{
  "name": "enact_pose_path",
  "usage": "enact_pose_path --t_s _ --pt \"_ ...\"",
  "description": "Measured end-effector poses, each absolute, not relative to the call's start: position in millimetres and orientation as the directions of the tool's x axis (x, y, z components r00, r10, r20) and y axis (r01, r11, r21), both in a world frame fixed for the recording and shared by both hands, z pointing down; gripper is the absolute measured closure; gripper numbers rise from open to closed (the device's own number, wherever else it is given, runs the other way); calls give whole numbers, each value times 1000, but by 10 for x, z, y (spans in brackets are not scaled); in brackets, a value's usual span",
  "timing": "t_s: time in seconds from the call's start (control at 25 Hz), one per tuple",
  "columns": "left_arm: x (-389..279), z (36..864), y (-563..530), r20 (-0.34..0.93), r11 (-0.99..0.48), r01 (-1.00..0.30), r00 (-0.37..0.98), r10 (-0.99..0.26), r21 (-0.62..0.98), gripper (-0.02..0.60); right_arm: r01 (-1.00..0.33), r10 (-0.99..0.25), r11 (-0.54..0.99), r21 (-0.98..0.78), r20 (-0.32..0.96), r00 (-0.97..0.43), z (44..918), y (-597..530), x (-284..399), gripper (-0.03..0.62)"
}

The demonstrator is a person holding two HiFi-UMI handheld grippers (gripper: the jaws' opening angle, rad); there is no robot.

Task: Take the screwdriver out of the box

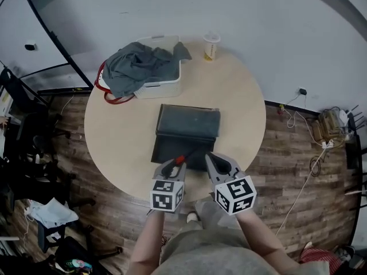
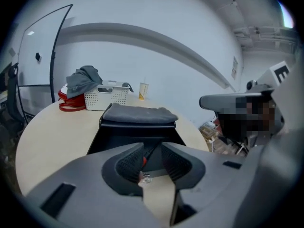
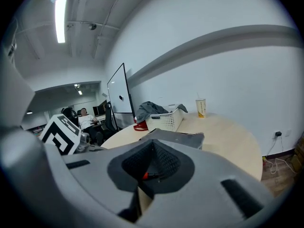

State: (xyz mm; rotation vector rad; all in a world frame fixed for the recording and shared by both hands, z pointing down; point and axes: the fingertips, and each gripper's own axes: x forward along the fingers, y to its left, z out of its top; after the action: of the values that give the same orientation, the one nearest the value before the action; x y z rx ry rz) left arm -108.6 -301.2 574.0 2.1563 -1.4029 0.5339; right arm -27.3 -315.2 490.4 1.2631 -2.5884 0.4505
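Left gripper view showed the nearest of it. The left tool (image 2: 152,151) had its jaws a little apart. A slim red-and-black screwdriver (image 2: 144,161) with a bright metal tip lay between them, leaning on one pad while the other pad stood clear of it. In the right gripper view the right tool (image 3: 151,147) had its jaws drawn almost together. They were nipping what looked like the far end of the same screwdriver, with a red fleck showing at the pinch.

From the head view the two tools sat side by side at the near edge of the round pale wooden tabletop (image 1: 120,136). The screwdriver bridged them just above the near rim of the dark rectangular box (image 1: 189,122), whose lid was tipped back. I could not tell whether it was fully clear of that rim.

To my eye the step in hand was the lift-out, and it was mostly done. Only one grip seemed sure. So the left jaws should close squarely on the handle before the right lets go, or the right should carry it alone, level and slow, away from the rim. So thin a thing would swivel in a loose pinch.

Farther off stood a white slotted plastic basket (image 1: 163,87) heaped with a crumpled grey cloth (image 1: 135,65). Beyond it a paper cup (image 1: 211,46) stood near the far edge. Both were well apart from the work.
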Motion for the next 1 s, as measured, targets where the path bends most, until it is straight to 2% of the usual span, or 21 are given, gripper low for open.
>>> enact_pose_path --t_s 0.2,0.36,0.48,0.8,1.0 --pt "-1033 5950 -3141 668 -416 -898 399 -628 145 432 -791 -709 576 -206 357 -608 5071 -3315 -270 594" --pt "-1056 6070 -3278 720 -477 -874 392 -572 97 420 -792 -702 573 -210 374 -607 5158 -3394 -242 594" --pt "-996 6184 -3334 778 -564 -822 404 -482 78 409 -793 -698 570 -213 385 -604 5213 -3458 -217 594" --pt "-951 6631 -3394 930 -728 -684 300 -211 55 410 -795 -688 565 -222 405 -602 5313 -3607 -188 594" --pt "-975 6744 -3415 965 -757 -653 220 -146 35 424 -793 -683 564 -230 410 -604 5369 -3635 -183 594"
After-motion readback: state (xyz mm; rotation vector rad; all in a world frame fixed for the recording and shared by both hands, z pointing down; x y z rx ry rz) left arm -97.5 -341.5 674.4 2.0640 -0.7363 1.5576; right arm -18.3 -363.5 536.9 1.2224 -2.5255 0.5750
